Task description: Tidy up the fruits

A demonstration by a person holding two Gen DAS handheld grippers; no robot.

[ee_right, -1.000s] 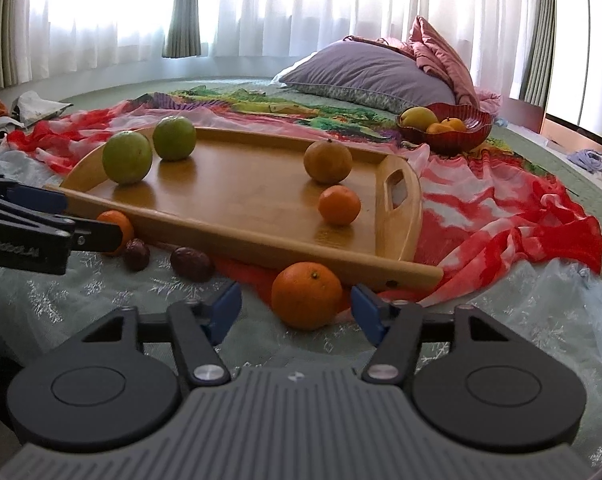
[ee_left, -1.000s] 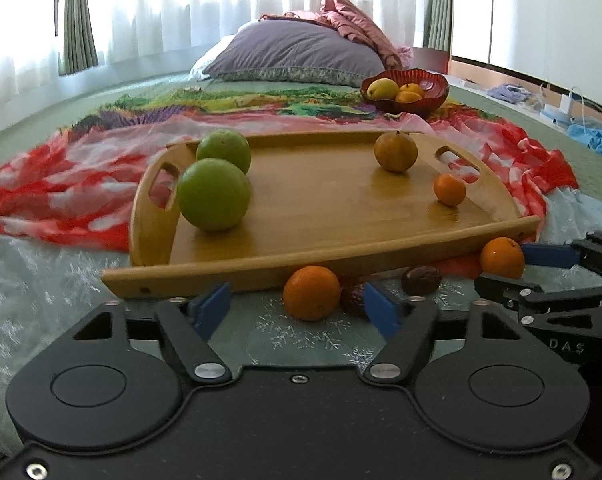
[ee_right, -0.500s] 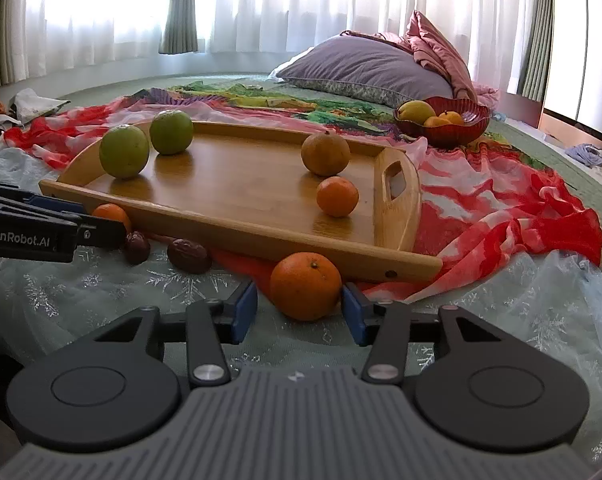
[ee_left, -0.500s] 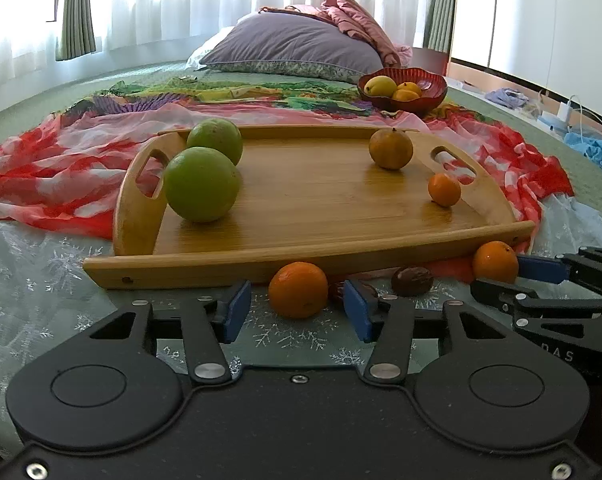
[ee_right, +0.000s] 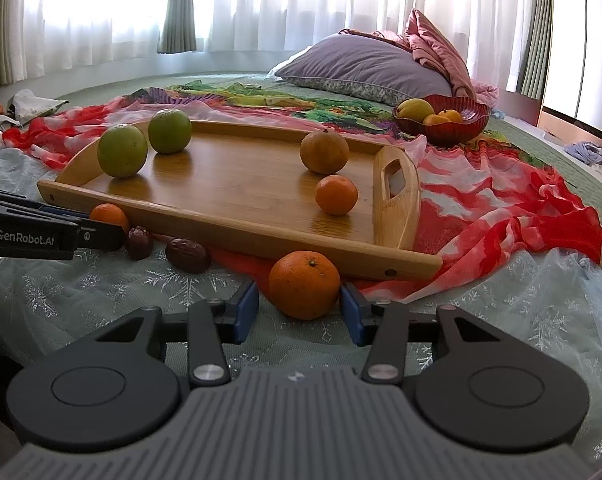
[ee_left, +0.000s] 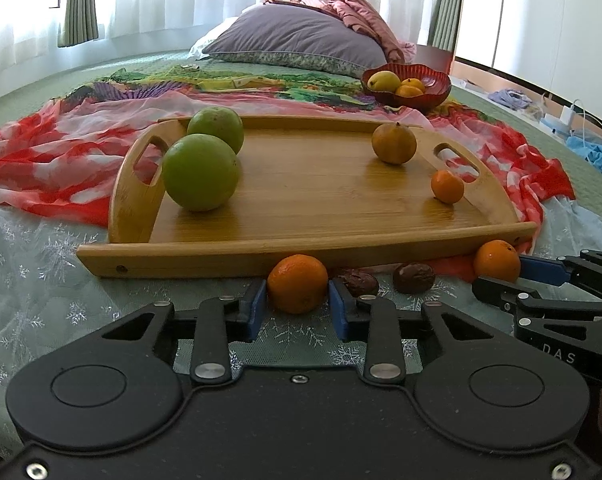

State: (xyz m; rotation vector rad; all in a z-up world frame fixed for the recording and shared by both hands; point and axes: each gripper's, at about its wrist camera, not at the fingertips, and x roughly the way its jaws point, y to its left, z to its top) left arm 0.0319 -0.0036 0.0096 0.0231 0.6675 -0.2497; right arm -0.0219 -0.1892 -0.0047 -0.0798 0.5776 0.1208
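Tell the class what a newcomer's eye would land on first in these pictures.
The wooden tray on the bed, with two green fruits at its left end. Then the left gripper closed on an orange in front of the tray, and the right gripper closed on another orange.

Both tools are built of black linkages with silver screws and blue pads [ee_left: 255, 312]; "GenRobot.AI" is printed on the left tool [ee_right: 25, 236].
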